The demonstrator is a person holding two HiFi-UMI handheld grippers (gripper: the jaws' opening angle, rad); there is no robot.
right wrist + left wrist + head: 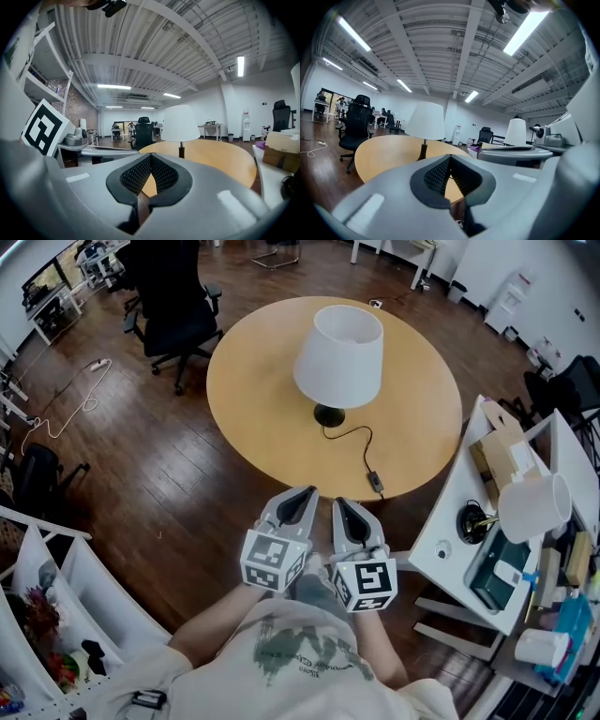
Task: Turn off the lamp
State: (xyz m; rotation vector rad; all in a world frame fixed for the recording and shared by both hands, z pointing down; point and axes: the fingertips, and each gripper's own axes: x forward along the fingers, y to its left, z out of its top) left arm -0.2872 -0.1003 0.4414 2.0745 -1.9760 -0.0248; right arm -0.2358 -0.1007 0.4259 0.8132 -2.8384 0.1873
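A lamp with a white shade (338,354) and a black base (328,415) stands on a round wooden table (253,418). Its black cord runs toward me to an inline switch (376,483) near the table's front edge. My left gripper (305,494) and right gripper (338,504) are side by side just short of that edge, both shut and empty, pointing at the table. The left gripper view shows its gripper (450,157) shut, with the lamp (425,121) beyond. The right gripper view shows its gripper (151,157) shut before the lamp (180,123).
A black office chair (173,306) stands at the table's far left. On the right is a white desk (450,531) with a cardboard box (502,451) and a second white lamp (534,502). White shelves (56,587) fill the lower left. A power strip (98,364) lies on the floor.
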